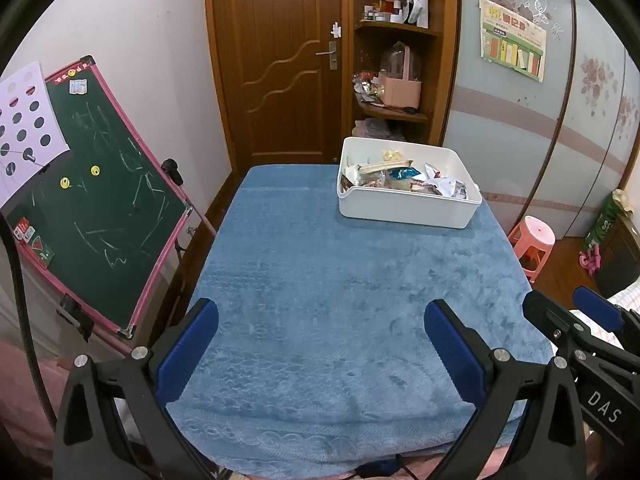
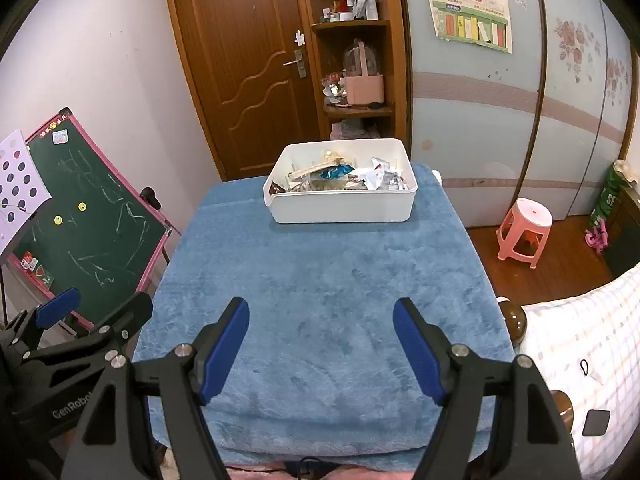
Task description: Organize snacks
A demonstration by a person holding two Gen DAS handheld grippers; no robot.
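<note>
A white plastic bin (image 1: pixel 404 210) stands at the far right of the table on a blue cloth (image 1: pixel 320 280); it also shows in the right wrist view (image 2: pixel 340 208). It holds several snack packets (image 1: pixel 404 178), also seen in the right wrist view (image 2: pixel 340 176). My left gripper (image 1: pixel 320 320) is open and empty above the near part of the cloth. My right gripper (image 2: pixel 320 320) is open and empty beside it, also over the near cloth. Each gripper shows at the edge of the other's view: the right one (image 1: pixel 568 312), the left one (image 2: pixel 96 308).
A green chalkboard easel (image 1: pixel 92 200) stands left of the table. A pink stool (image 2: pixel 524 236) is on the floor to the right. A wooden door (image 1: pixel 276 60) and shelves (image 1: pixel 396 80) are behind. A checked bed cover (image 2: pixel 580 340) lies at the near right.
</note>
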